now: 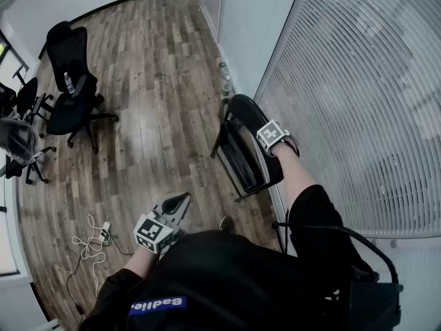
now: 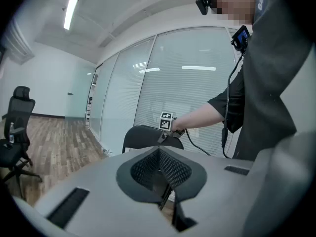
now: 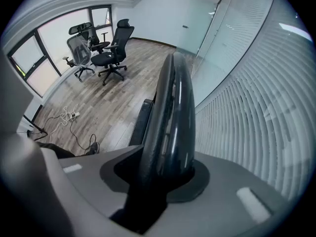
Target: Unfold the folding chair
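Left gripper [image 1: 178,205]: closed tight on nothing, held low near the person's body, free to help later.
Folding chair [image 1: 238,150]: folded flat, standing just beside the window blinds [image 1: 358,102].
Right gripper [image 1: 259,120]: points down and pinches the chair's top edge, likely to steady it.

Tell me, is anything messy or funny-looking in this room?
A white cable lies in a loose tangle on the wood floor, and a bottle stands on the black office chair. The folding chair by the glass wall looks fine.
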The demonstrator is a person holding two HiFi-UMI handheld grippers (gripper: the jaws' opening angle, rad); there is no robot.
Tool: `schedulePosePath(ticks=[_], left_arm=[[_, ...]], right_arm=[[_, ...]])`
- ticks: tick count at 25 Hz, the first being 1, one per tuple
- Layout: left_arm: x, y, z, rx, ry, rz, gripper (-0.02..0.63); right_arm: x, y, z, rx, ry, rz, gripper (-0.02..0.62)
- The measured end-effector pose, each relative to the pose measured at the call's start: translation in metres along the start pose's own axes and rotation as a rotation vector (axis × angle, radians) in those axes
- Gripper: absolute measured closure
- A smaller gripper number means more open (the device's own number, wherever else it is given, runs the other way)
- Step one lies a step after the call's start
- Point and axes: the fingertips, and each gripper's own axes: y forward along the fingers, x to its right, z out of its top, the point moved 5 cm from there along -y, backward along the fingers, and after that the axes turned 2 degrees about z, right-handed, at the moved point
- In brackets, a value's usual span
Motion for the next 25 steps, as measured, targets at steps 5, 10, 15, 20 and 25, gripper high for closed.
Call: schedulePosePath(ticks=[5,10,15,20,25], left_arm=[[0.0,-0.003,-0.003,-0.002,-0.006,0.004,0.6],[0.002,-0.005,-0.006,-0.006,-0.004,0.013,0.6],[0.004,-0.007,-0.009,-0.007,-0.008,0.016,0.6],[0.004,-0.011,-0.011,-0.007,-0.011,0.015,0.6],[0.005,-0.005,-0.012,-0.016,-0.02,0.014,0.6]], right_arm=[[0.001,0.002,-0.001,0.009,0.0,-0.004,0.469],[0.0,0.001,-0.002,0.01,0.001,-0.001,0.468],[-0.002,-0.001,-0.001,0.012,-0.001,-0.003,0.468],[-0.004,-0.002,-0.002,0.008,0.0,-0.005,0.468],[-0.001,0.0,0.0,0.009,-0.006,-0.003,0.466]])
